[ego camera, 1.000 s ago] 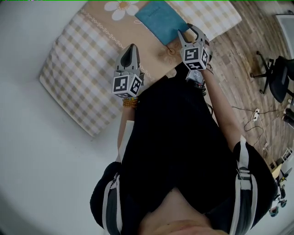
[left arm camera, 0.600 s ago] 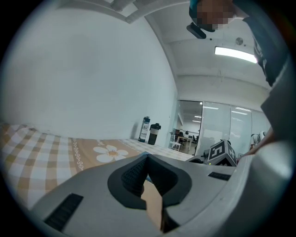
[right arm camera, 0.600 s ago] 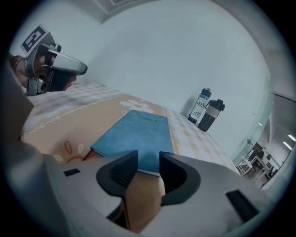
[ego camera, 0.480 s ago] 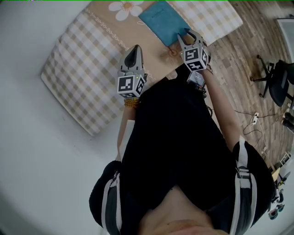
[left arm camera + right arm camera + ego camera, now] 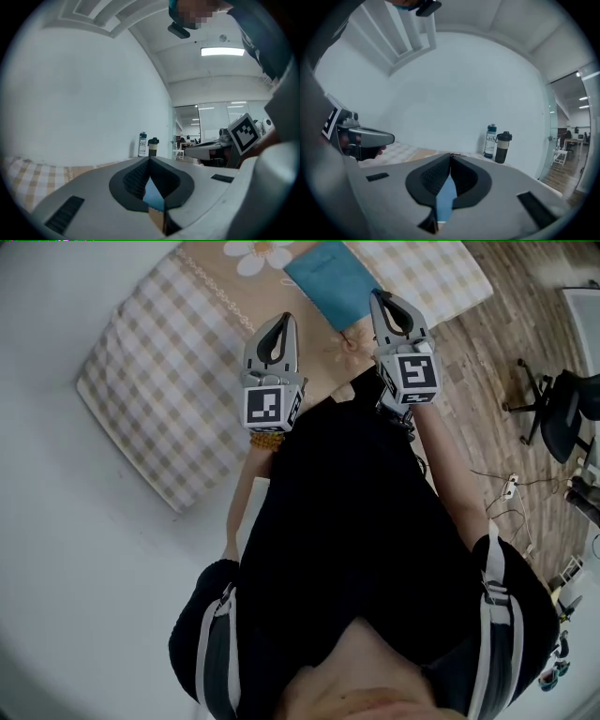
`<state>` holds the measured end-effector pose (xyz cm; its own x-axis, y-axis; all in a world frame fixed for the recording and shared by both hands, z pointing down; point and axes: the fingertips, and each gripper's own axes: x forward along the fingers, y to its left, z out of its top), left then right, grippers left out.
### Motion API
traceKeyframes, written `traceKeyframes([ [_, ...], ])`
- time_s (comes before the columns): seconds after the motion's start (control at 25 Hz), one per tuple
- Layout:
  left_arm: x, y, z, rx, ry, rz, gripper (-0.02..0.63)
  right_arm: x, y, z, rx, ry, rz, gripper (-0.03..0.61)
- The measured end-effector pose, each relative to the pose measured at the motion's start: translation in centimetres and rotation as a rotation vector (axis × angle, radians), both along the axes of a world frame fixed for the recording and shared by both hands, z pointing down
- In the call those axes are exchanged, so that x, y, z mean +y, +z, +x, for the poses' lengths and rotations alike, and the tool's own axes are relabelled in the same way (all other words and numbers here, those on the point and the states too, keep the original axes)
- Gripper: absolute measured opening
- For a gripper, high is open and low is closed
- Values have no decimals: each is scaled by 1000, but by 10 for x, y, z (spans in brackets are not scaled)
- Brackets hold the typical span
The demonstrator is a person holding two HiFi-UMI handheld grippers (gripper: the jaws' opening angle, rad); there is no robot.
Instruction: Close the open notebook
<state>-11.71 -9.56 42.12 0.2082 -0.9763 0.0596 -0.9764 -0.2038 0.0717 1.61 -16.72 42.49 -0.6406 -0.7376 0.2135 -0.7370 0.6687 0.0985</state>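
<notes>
At checked cloth's [image 5: 159, 362] far edge: teal notebook [image 5: 330, 285] shut, task prob. done | L gripper [image 5: 284, 320] closed, empty | R gripper [image 5: 378, 299] jaws just closed, empty; both held clear, no work left.

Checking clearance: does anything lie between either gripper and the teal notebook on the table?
Nothing visible does. Only bare tablecloth lies between the left gripper and the notebook; the right gripper, shut, hangs at its near corner.
</notes>
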Motion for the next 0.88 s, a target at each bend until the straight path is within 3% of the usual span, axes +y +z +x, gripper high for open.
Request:
traceKeyframes([
  [0.16,1,-41,2,-68,-57,99,12,19,-31,-7,-72,3,63,5],
  [0.28,2,-55,6,-114,-76,126,12,37,-35,-21,-85,-27,80,5],
  [0.48,-9,-51,1,-153,-40,92,12,42,-29,-62,-44,-105,52,5],
  [0.68,10,-17,10,-169,-33,39,12,64,0,-56,-15,-129,1,5],
  [0.88,-3,-13,-15,-159,-34,16,12,52,3,-79,-11,-132,-27,4],
])
